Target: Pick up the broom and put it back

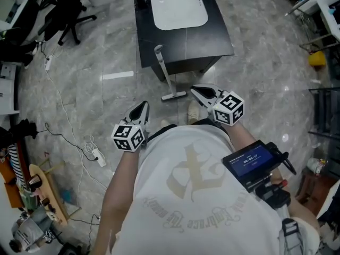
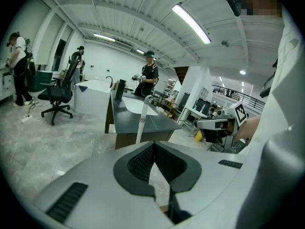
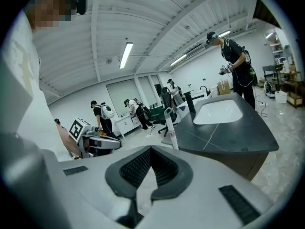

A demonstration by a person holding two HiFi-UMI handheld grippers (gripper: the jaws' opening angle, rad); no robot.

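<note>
The broom [image 1: 164, 73], a white handle on a flat white head, stands on the grey floor and leans against the near side of the black counter [image 1: 212, 41]. My left gripper [image 1: 144, 106] is held close to my body, short of the broom and to its left, shut with nothing in it. My right gripper [image 1: 194, 90] hovers just right of the broom's head, also shut and empty. In the left gripper view the broom handle [image 2: 141, 118] rises beyond the closed left gripper [image 2: 153, 144]. In the right gripper view the handle [image 3: 171, 132] stands at the counter's corner past the closed right gripper [image 3: 150, 149].
A white sink [image 1: 178, 7] is set in the counter top. An office chair [image 1: 69, 15] stands at the far left. Cables and a power strip [image 1: 95, 155] trail over the floor on the left. Several people stand in the background [image 2: 148, 78].
</note>
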